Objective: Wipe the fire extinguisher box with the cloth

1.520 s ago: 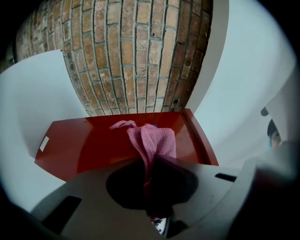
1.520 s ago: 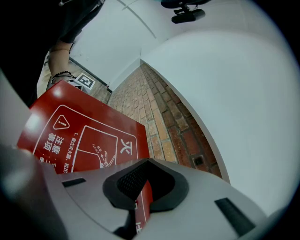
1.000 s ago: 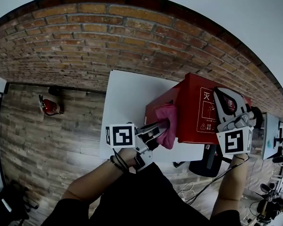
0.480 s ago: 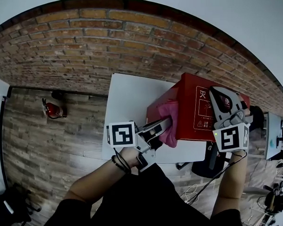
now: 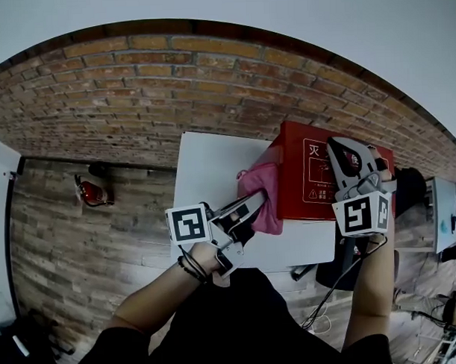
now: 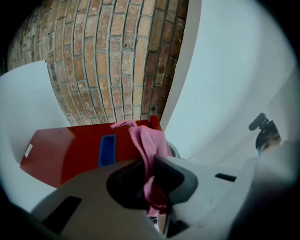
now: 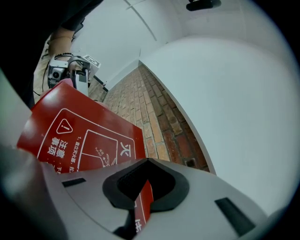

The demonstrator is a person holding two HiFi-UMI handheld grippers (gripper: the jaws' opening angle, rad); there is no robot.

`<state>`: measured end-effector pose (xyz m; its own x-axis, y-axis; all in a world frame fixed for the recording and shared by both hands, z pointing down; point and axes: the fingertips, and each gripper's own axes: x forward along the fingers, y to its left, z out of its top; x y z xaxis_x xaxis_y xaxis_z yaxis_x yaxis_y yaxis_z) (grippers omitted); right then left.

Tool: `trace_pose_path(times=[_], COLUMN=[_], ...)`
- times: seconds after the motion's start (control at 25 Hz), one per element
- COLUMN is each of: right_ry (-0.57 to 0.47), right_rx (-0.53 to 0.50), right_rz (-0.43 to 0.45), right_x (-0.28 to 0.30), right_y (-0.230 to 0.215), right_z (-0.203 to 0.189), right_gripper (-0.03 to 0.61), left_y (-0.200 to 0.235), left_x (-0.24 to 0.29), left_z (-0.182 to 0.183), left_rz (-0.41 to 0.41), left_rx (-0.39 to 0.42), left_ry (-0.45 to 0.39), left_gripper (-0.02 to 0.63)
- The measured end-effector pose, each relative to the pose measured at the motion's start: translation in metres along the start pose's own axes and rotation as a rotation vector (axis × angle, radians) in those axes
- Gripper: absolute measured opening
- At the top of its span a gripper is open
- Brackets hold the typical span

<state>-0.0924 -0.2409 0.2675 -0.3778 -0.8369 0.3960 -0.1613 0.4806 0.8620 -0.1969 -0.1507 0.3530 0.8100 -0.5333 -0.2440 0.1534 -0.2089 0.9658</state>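
2 grips — L (image 5: 253, 205) cloth (image 5: 263, 191), R (image 5: 345, 152) box (image 5: 306, 182).

Ahead of you a brick wall (image 5: 135, 84) runs across the top of the head view, with a white surface (image 5: 212, 159) set against it. Below the wall you see a floor (image 5: 73, 250) of wooden planks. A small red fire extinguisher (image 5: 92, 192) sits on it near the foot of the wall, well left of the surface. Pale cables (image 5: 321, 321) loop on the floor at lower right.
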Motion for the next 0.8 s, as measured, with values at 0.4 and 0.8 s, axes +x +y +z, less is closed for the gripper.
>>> trace_pose_path(times=[0.4,0.8], right_ry=[0.053,-0.003], right_rx=[0.090,0.281], right_rz=[-0.248,-0.449], right_x=[-0.038,-0.112], right_y=[-0.009,-0.011], right_z=[0.007,0.035], right_gripper=[0.018,0.018], left_y=[-0.019,-0.042], left_x=[-0.032,-0.063], left_z=[0.002,-0.006], left_rz=[0.029,0.030], left_rx=[0.133,0.199], left_ry=[0.009,0.065], left_gripper=[0.060,0.060])
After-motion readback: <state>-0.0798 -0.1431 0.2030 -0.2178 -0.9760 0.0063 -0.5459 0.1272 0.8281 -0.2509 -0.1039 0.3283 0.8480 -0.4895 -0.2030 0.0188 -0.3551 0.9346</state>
